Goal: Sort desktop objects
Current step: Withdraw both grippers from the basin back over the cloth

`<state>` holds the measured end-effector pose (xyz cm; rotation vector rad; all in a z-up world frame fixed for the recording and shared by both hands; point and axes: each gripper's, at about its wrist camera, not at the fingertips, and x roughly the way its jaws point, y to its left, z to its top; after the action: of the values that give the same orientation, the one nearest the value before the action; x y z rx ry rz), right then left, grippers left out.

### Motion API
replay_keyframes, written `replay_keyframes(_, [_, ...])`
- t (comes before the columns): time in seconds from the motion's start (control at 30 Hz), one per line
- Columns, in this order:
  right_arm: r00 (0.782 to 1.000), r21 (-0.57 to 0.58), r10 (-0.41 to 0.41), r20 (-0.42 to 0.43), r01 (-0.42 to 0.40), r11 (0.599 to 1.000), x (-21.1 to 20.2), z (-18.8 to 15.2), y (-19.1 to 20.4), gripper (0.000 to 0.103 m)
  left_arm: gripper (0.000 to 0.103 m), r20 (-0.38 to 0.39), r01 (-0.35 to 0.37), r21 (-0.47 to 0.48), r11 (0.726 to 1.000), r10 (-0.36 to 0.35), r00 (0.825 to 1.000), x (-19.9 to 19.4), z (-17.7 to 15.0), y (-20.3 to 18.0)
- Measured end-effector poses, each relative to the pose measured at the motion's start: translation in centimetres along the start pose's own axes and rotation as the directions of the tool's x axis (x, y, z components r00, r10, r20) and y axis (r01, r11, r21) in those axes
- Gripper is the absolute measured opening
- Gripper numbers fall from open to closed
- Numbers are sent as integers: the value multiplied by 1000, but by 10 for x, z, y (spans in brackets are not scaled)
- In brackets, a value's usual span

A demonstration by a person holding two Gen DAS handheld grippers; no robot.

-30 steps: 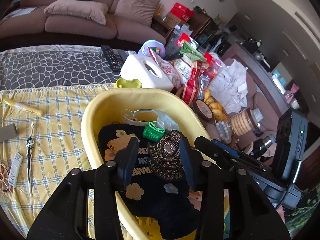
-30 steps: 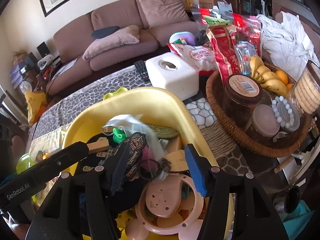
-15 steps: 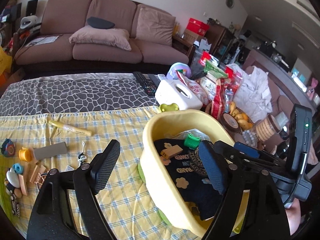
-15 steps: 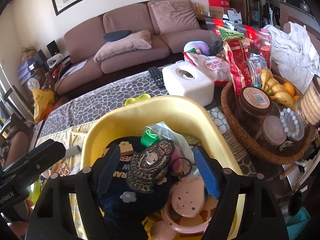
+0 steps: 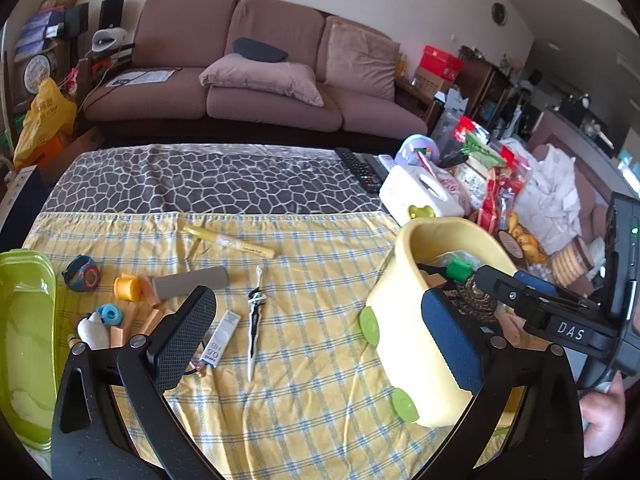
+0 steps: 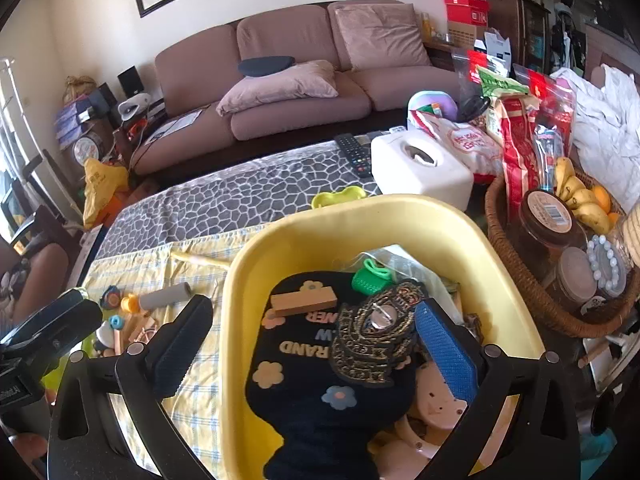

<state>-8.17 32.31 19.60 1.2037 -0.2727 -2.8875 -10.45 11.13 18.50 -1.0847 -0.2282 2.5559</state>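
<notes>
A yellow tub [image 6: 360, 216] holds a dark flowered cloth [image 6: 320, 384], an embroidered badge [image 6: 376, 332], a wooden block [image 6: 304, 300] and a green clip [image 6: 370, 276]. My right gripper [image 6: 312, 344] hovers over the tub's near left side, jaws opening wide, pads touching nothing. My left gripper [image 5: 316, 340] hangs over the yellow checked cloth left of the tub [image 5: 404, 320], jaws also opening, nothing between them. Loose on the cloth lie a dagger-shaped opener [image 5: 255, 320], a yellow pen [image 5: 230, 242], a grey block [image 5: 190, 280], a white eraser pack [image 5: 221, 338] and an orange spool [image 5: 126, 288].
A green tray [image 5: 24, 320] sits at the table's left edge. Right of the tub stands a wicker basket [image 6: 520, 280] with jars and bananas. Behind it are a white tissue box [image 6: 420, 168], a remote [image 6: 354, 152] and snack bags [image 6: 516, 128].
Both grippers have opened wide. The left one swung left from above the tub out over the checked cloth. The badge now lies on the dark cloth in the tub.
</notes>
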Motion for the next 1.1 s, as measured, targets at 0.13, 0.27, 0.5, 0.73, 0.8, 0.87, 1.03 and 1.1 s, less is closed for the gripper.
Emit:
replay_keyframes(0.13, [1000, -28, 25, -8, -25, 999, 4, -3, 20, 102, 103, -9, -46, -15, 999, 45, 999, -8, -11, 23])
replay_keyframes(0.27, [999, -64, 46, -9, -46, 997, 6, -8, 42, 102, 103, -17, -92, -24, 995, 91, 996, -15, -23, 47])
replay_keyframes(0.5, [996, -101, 86, -22, -88, 991, 18, -21, 76, 102, 103, -33, -158, -53, 986, 157, 987, -19, -49, 82])
replay_keyframes(0.73, [997, -114, 76, -3, -75, 991, 26, -41, 94, 103, 103, -59, -203, -61, 977, 200, 978, -16, -78, 104])
replay_keyframes(0.8, [999, -141, 44, 19, -41, 989, 25, -47, 100, 103, 103, -68, -207, -68, 976, 202, 977, -15, -86, 108])
replay_keyframes(0.87, [998, -170, 40, 48, -31, 985, 20, -52, 105, 103, 103, -68, -206, -75, 976, 201, 977, -16, -94, 110])
replay_keyframes(1.03, [994, -193, 61, 90, -42, 980, 10, -68, 117, 103, 103, -60, -226, -66, 972, 222, 973, -19, -112, 115])
replay_keyframes(1.1, [994, -191, 68, 82, -51, 980, 10, -78, 121, 103, 103, -56, -244, -60, 968, 241, 969, -18, -118, 118])
